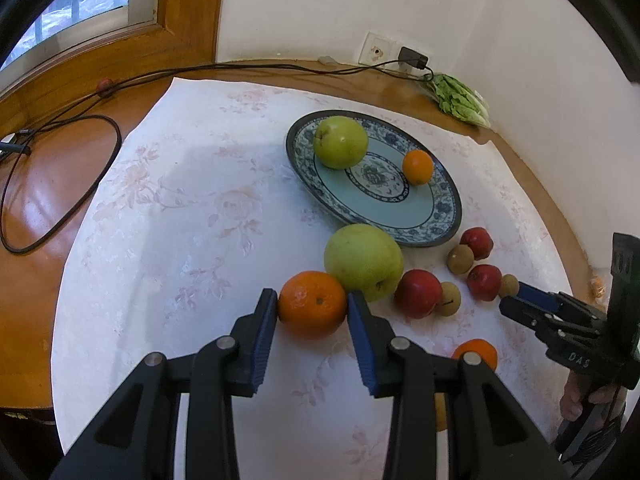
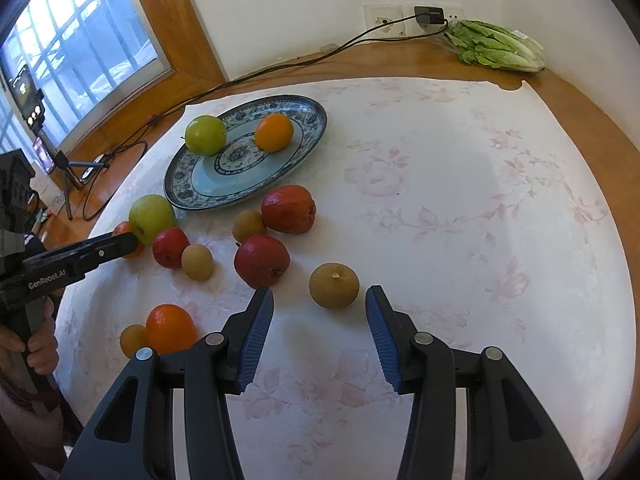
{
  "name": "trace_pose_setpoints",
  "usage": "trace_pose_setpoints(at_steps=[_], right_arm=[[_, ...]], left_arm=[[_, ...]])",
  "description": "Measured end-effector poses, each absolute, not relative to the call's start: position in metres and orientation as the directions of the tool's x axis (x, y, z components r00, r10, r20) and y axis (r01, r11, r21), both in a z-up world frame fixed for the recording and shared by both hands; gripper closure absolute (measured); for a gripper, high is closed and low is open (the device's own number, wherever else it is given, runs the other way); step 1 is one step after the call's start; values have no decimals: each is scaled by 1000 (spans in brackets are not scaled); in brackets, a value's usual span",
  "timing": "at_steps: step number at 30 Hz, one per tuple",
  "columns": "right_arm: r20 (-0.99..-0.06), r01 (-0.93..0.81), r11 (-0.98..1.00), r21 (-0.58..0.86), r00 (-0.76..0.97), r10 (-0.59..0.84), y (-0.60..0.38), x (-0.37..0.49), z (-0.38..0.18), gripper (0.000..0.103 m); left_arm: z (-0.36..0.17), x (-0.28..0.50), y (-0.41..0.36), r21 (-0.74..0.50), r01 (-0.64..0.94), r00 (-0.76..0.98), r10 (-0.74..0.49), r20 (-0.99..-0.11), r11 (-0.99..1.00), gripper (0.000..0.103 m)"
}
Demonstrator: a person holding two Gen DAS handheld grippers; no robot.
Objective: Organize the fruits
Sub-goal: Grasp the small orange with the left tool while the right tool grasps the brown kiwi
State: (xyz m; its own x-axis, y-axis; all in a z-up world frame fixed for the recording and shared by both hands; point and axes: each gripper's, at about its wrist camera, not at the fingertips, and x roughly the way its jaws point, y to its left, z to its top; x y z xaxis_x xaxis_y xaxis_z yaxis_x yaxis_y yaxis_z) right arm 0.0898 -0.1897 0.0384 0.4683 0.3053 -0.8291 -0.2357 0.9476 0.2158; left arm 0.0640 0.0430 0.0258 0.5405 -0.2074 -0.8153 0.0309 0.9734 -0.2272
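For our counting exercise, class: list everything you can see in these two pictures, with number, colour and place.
plate: one, blue-and-white, on the cloth
green fruits: two, green, one on the plate, one beside it
oranges: three, orange, one on the plate, two off it
red fruits: three, red, on the cloth
small round fruits: four, tan, on the cloth
lettuce: one, green, table corner
cloth: one, white floral, on wooden table
charger: one, black, wall socket
left gripper: one, black, blue pads, shut on an orange
right gripper: one, black, blue pads, open
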Motion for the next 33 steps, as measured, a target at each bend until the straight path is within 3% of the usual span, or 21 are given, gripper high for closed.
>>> trace_pose_setpoints(at_steps=[7, 16, 33], right_arm=[[-827, -237, 949, 208, 476, 300, -186, 91, 38, 56], [-824, -213, 955, 206, 490, 287, -192, 91, 36, 75], [-790, -220, 944, 245, 519, 326, -193, 83, 46, 76]], left_arm=[[25, 62, 43, -227, 34, 546, -209, -811, 973, 65], [26, 60, 44, -231, 33, 551, -210, -808, 973, 66], [42, 51, 44, -237, 37, 571, -215, -793, 971, 66]])
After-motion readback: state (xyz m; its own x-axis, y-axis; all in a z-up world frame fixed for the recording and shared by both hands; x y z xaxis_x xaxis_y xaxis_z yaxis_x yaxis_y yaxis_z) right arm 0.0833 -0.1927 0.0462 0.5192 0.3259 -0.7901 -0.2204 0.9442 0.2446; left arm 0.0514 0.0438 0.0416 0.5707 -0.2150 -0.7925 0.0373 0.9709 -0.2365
